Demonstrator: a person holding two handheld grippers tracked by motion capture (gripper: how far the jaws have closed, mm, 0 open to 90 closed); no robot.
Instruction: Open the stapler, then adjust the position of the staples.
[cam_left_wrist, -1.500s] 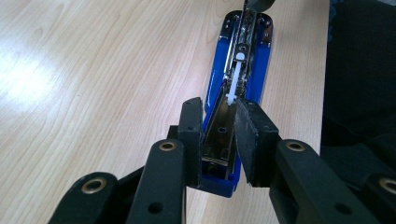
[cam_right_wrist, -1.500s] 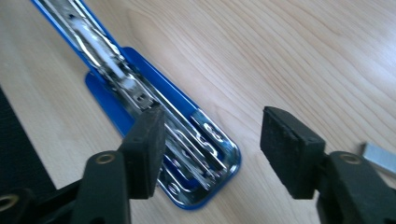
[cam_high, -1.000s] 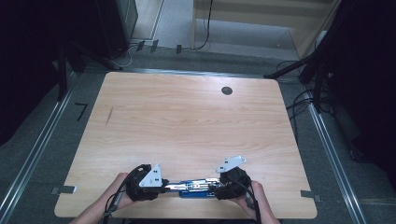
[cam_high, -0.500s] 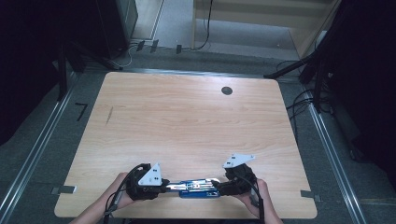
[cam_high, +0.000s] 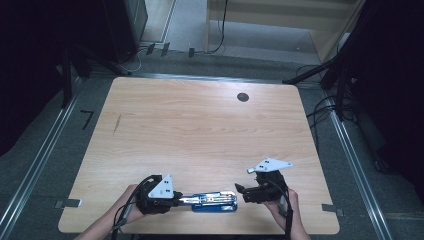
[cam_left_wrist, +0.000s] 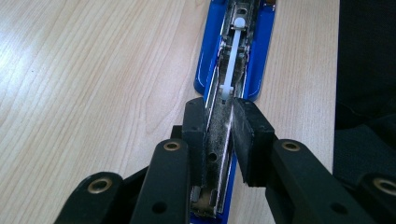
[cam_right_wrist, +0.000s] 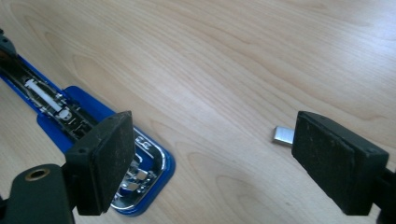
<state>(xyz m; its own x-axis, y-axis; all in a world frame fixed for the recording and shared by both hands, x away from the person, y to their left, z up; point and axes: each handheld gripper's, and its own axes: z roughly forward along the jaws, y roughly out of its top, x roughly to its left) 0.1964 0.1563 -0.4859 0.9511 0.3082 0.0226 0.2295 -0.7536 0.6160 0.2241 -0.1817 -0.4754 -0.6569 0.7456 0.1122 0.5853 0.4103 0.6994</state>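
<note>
Your blue stapler (cam_high: 215, 202) lies opened out flat at the near edge of the table (cam_high: 200, 125), between your two hands, with its metal magazine channel bare to the top. Your left gripper (cam_left_wrist: 219, 130) is clamped on the left end of that channel: the two black pads press on its sides and pin it down. Your right gripper (cam_right_wrist: 210, 163) has just been opening its jaws; they stand wide apart with nothing between them, and it hovers just right of the stapler's rounded base end. A small strip of staples (cam_right_wrist: 283, 135) lies on the wood beside the right-hand pad, apart from the stapler.

By the look of it the opening is done and the magazine shows no staples in the stretch you can see. What remains, I judge, is to pick up that strip, lay it into the channel, and shut the stapler again.
</note>
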